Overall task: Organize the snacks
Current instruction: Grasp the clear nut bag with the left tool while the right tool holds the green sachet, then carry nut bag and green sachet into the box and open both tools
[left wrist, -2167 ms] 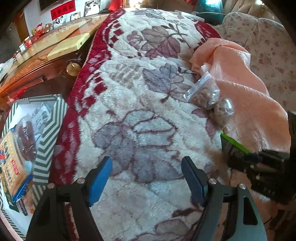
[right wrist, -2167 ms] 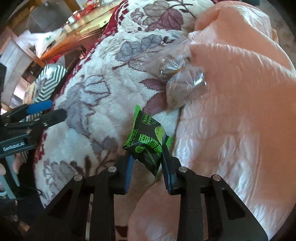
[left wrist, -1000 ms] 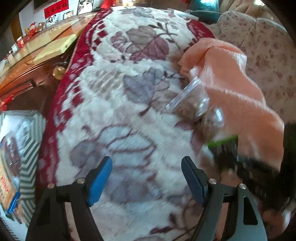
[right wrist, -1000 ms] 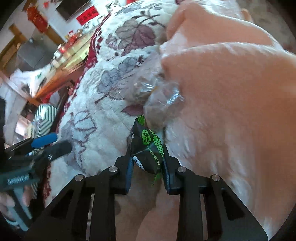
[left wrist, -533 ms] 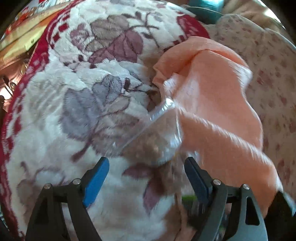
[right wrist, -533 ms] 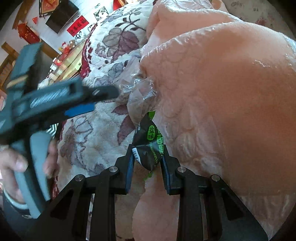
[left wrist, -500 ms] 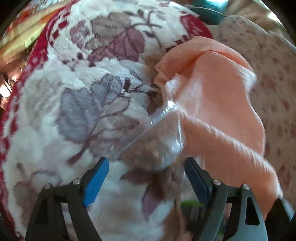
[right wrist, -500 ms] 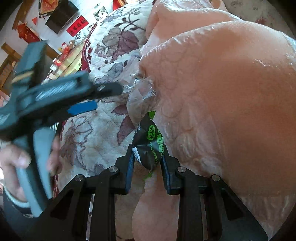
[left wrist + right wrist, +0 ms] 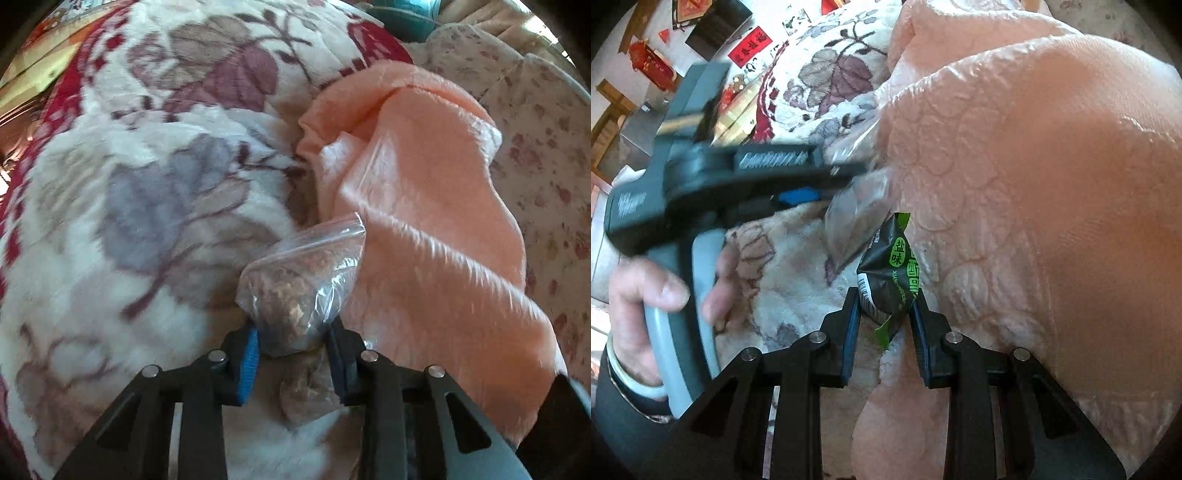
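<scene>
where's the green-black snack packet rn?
Right wrist view, centre: green-black snack packet clamped in the right gripper, just below a clear bag, at the peach blanket's edge.

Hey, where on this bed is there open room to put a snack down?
Open: the floral blanket, left of the clear bag in the left tongs. Crowded: the seam beside the peach blanket, where a second bag lies and the right tongs hold the green packet.
</scene>
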The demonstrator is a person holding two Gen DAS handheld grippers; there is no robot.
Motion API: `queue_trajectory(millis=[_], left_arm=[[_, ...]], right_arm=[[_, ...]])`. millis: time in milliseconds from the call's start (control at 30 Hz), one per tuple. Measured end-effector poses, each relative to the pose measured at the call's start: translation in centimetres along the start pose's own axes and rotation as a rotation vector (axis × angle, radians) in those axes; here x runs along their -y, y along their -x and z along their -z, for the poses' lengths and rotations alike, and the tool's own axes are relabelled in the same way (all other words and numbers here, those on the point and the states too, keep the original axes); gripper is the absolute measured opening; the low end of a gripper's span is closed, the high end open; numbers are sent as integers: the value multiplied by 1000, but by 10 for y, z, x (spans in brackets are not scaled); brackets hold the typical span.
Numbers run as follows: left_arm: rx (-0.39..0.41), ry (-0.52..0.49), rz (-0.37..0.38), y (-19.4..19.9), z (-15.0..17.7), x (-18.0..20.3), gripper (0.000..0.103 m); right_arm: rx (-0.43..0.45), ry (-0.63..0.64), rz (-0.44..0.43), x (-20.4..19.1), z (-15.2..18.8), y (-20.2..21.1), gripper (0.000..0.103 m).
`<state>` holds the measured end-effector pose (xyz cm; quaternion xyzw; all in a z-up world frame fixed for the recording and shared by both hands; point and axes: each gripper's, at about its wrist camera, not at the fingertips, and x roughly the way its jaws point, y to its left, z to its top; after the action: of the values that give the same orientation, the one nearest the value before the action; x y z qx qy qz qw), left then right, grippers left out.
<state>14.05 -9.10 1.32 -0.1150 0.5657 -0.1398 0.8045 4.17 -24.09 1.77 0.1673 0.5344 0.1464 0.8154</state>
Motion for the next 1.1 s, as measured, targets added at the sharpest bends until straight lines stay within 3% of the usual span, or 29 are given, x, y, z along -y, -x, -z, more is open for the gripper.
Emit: queue_trajectory(millis=[333, 467, 1100], left_arm=[[121, -14, -137, 86, 56, -48, 34], [153, -17, -200, 101, 70, -62, 34], [254, 62, -313, 182, 119, -127, 34]], right_arm=[[-1, 89, -23, -38, 7, 4, 25], [-13, 129, -37, -59, 16, 1, 25], [-70, 322, -95, -162, 38, -17, 25]])
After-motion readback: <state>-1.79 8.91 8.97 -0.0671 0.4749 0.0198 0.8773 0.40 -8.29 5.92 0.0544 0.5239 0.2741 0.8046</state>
